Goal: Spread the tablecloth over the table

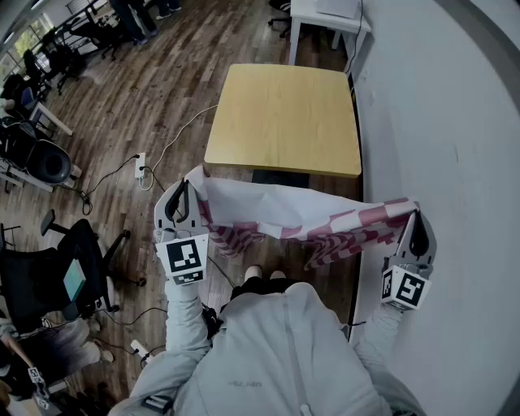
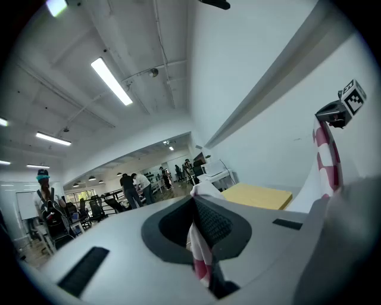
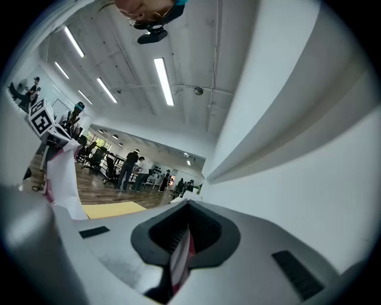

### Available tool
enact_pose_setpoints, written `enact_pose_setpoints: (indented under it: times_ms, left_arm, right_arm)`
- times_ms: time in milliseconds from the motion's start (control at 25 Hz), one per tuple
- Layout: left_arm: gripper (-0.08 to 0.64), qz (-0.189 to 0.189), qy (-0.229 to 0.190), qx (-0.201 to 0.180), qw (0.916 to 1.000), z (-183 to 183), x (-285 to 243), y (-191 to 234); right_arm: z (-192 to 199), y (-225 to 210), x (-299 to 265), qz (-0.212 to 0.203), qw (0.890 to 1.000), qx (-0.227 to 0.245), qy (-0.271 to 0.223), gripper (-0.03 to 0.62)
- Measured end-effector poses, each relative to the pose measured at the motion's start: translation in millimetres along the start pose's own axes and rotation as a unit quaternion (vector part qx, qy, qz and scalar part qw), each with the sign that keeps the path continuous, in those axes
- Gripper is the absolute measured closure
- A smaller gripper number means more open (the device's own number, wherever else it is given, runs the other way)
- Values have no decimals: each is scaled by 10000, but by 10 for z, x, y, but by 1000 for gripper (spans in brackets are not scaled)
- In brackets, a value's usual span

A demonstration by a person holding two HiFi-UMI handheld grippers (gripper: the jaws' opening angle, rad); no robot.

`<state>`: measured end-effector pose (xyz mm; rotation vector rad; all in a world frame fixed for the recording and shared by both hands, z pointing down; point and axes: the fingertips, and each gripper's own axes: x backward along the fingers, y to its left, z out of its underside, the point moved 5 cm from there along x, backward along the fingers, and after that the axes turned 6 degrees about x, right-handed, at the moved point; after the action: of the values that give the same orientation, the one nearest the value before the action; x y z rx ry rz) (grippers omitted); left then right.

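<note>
A red-and-white checked tablecloth (image 1: pixel 284 215) hangs stretched between my two grippers, just short of the near edge of the bare wooden table (image 1: pixel 284 118). The left gripper (image 1: pixel 185 188) is shut on the cloth's left corner, and the right gripper (image 1: pixel 416 213) is shut on its right corner. In the left gripper view the cloth (image 2: pixel 201 253) is pinched between the closed jaws, with the table (image 2: pixel 259 195) ahead and the right gripper (image 2: pixel 333 116) at the far right. In the right gripper view a strip of cloth (image 3: pixel 180 256) sits in the closed jaws, and the table (image 3: pixel 113 209) lies to the left.
A white wall (image 1: pixel 447 122) runs along the table's right side. A white desk (image 1: pixel 325 16) stands beyond the table. Office chairs (image 1: pixel 49 162) and floor cables (image 1: pixel 146 166) lie to the left on the wood floor. People stand far off in the room (image 2: pixel 134 187).
</note>
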<state>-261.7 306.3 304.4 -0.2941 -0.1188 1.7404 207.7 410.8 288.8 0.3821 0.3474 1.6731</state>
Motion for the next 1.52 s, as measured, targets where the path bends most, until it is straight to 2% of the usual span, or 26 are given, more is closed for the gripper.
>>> enact_pose_setpoints:
  times_ms: [400,680,960,1160,1520]
  left_arm:
    - [534,-285,-76,19,9996,-68,120,-24]
    - [534,-258,-106,81,9996,-46,-157,35]
    - [534,-168,-51,154,9997,-13,-844,207]
    - [534,-104,-187,103,9997,-213,-1522,366]
    - [534,227,-272,110,9993,-264,-2296,539]
  right_arm:
    - [57,-157,8,-6,9998,-79,-156,571]
    - [86,-79,-274,7,9999,-102,-116,571]
    - [58,12,-867,147,9999,46,-51,571]
    - [-64,-74,-1459,409,9989,206,-107,571]
    - [-248,-31,-2116,760,9964,360,-106,571]
